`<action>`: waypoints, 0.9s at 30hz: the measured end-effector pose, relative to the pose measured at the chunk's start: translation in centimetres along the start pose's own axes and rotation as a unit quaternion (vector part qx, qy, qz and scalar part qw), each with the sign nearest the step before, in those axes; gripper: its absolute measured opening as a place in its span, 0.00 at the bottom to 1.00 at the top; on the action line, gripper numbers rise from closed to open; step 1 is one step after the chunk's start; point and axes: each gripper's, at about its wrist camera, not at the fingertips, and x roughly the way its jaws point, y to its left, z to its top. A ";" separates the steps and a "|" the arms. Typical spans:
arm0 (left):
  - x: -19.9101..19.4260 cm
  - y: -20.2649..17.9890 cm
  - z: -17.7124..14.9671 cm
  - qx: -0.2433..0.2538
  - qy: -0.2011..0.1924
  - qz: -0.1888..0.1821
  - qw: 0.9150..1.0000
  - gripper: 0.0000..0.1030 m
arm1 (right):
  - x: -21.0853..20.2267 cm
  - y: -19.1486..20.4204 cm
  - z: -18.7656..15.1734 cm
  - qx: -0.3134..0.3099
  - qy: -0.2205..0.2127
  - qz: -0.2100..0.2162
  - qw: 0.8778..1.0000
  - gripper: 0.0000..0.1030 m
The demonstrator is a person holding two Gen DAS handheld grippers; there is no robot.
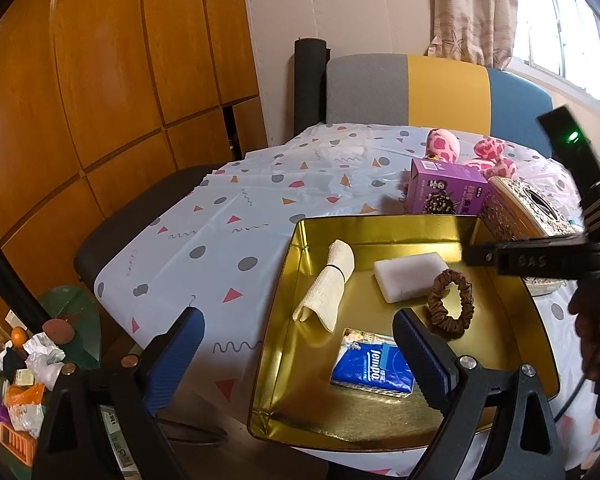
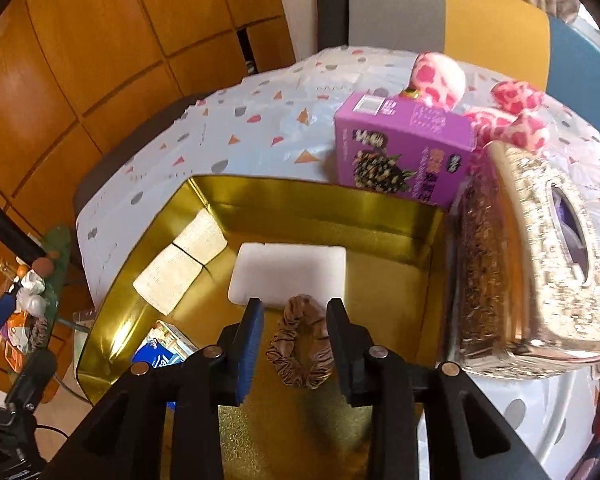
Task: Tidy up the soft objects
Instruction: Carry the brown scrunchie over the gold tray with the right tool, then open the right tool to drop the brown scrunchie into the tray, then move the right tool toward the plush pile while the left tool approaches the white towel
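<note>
A: What can go wrong now?

B: The scrunchie lies loose in the gold tin, and the right gripper hangs low over it. If the hand lifts at an angle, a finger may catch the fabric and drag it out. It could also push against the white sponge at its 12 o'clock.

A: And the jaws?

B: From left to right: the left gripper has its jaws spread wide and holds nothing; the rolled cloth and the tissue pack lie in the tin beyond it. The right jaws are a little apart, with the scrunchie between them, but the pads do not press on it.
</note>
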 end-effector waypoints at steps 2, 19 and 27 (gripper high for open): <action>0.0 -0.2 0.0 0.002 0.001 -0.001 1.000 0.93 | -1.1 -0.2 -0.1 -0.001 -0.015 -0.002 1.000 0.32; -0.1 -4.1 0.7 0.039 0.008 -0.039 0.998 0.93 | -9.8 -5.5 -2.2 0.002 -0.108 -0.079 0.991 0.39; -0.6 -7.2 1.5 0.074 0.000 -0.061 0.995 0.93 | -12.9 -10.7 -3.5 0.037 -0.131 -0.127 0.982 0.39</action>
